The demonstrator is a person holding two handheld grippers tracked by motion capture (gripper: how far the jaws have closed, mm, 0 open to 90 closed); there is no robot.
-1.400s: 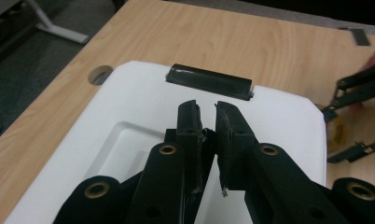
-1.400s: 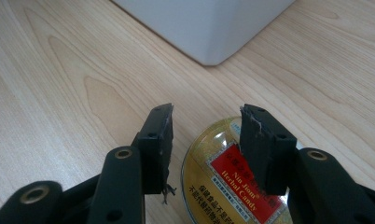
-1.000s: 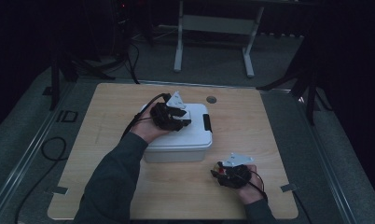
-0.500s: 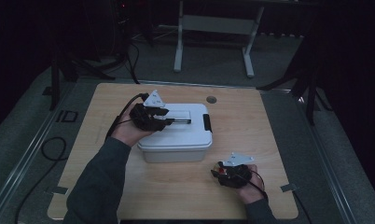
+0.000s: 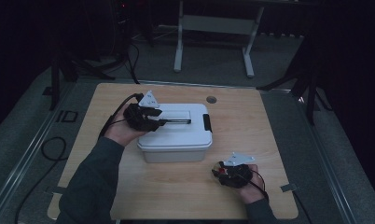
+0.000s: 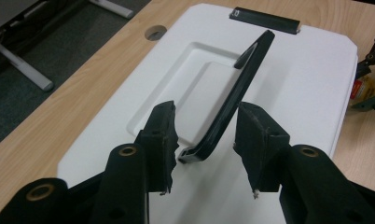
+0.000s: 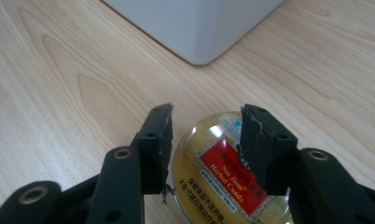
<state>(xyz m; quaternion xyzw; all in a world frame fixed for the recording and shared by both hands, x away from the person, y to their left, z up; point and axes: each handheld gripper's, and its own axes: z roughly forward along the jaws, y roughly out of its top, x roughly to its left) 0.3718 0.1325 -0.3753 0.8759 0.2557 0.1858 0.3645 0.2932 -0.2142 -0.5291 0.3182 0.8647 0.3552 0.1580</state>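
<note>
A white lidded box (image 5: 176, 140) stands mid-table, with a black latch (image 5: 207, 122) at its right end. My left gripper (image 5: 164, 122) hovers over its left end. In the left gripper view the box's black handle (image 6: 244, 77) stands raised off the lid (image 6: 307, 84) between the jaws of this gripper (image 6: 206, 135). They have just been opening, and a gap shows on both sides of the handle. Near the front right, my right gripper (image 5: 218, 169) rests on the table. In its own view it (image 7: 206, 140) is shut on a round gold candy tin (image 7: 218, 163) with a red label.
The wooden table (image 5: 269, 126) has a cable hole (image 5: 211, 99) behind the box. The box's corner (image 7: 195, 23) lies just ahead of the right gripper. A metal stand (image 5: 213, 23) sits on the floor beyond the table, and cables (image 5: 50, 149) lie at the left.
My left hand has moved left from over the box's middle to its left end, and the black handle now shows beyond the jaws. The right hand has stayed put.
</note>
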